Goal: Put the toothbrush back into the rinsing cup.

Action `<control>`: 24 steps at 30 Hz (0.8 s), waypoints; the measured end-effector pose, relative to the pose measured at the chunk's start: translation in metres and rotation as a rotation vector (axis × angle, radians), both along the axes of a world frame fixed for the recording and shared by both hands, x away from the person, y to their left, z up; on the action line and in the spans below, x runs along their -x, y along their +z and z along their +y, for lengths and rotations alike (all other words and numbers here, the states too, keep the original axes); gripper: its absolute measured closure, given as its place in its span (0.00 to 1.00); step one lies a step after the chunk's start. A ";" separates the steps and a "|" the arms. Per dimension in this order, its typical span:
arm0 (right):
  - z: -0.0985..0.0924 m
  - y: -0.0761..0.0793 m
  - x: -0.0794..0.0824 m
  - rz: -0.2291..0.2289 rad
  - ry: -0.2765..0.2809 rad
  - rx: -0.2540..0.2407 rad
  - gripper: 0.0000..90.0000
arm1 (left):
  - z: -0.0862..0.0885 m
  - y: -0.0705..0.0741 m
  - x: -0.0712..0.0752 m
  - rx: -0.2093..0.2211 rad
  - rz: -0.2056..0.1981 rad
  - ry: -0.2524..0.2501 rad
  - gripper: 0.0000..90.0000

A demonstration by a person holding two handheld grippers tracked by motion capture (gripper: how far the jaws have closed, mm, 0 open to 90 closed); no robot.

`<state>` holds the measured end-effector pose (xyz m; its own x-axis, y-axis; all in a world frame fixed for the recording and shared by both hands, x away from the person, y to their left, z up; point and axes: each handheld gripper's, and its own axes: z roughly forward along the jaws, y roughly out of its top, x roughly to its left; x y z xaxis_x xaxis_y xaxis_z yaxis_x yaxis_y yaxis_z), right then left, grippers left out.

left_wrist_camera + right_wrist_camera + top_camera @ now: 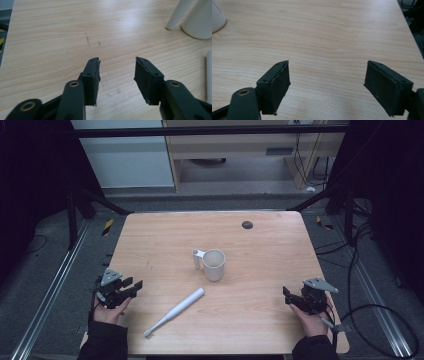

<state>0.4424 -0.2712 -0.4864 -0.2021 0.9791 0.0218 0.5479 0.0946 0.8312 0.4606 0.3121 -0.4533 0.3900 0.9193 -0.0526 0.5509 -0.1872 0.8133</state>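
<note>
White toothbrush (175,312) lying flat and slanted on the wooden table (260,270), thick handle toward a white mug (214,264), brush head at the near edge. Left tongs (134,288) near its left, spread apart, empty. Right tongs (287,296) far right, gaping wide, empty.

One white mug (214,264) and one white toothbrush (175,311) lay on the worktop (270,265). Two tools were present: a left tool (134,288) and a right tool (288,296).

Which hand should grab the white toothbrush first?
Probably the left. The left tool is open and sits close to the toothbrush, whose brush end points toward that side. The right tool is open too, but farther away.
</note>
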 end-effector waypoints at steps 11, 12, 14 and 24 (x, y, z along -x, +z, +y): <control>0.002 0.003 0.006 -0.025 0.027 -0.019 0.27 | -0.014 0.009 0.013 -0.019 0.071 -0.092 0.83; 0.002 0.003 0.006 -0.024 0.032 -0.017 0.27 | -0.014 0.010 0.014 -0.025 0.074 -0.095 0.85; 0.002 0.003 0.006 -0.021 0.036 -0.016 0.28 | -0.017 0.011 0.015 -0.028 0.082 -0.104 0.88; 0.005 0.003 0.007 -0.019 0.057 -0.011 0.29 | -0.026 0.010 0.024 -0.062 0.147 -0.166 0.99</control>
<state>0.4350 -0.2658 -0.4832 -0.2576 0.9658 0.0282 0.5257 0.1156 0.8428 0.4364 0.2863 -0.4435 0.5286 0.8464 -0.0651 0.6201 -0.3326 0.7105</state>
